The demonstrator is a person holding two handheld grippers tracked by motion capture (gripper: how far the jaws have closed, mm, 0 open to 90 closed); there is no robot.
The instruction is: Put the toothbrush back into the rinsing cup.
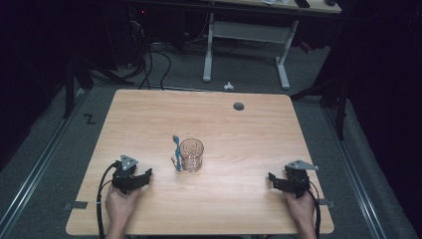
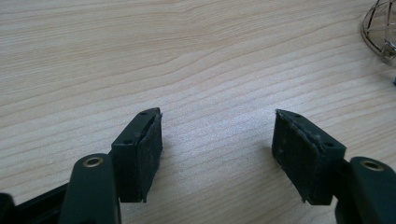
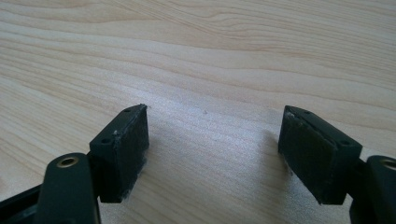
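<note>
The wooden bench [image 1: 224, 199] is seen with a glass mug [image 1: 191, 155] at its middle and a blue toothbrush [image 1: 176, 153] leaned against the mug's left side. The left hand-held gripper [image 1: 145, 175] and right hand-held gripper [image 1: 271, 178] are rested wide open and empty, well apart from the mug. The toothbrush should be approached slowly so the mug is not pushed. No writing can be read.

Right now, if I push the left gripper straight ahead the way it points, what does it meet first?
Probably nothing at once: the left gripper has bare table ahead between its open jaws. The glass mug and the blue toothbrush leaning on it sit off to one side, so it would likely pass them; depth is unclear.
</note>
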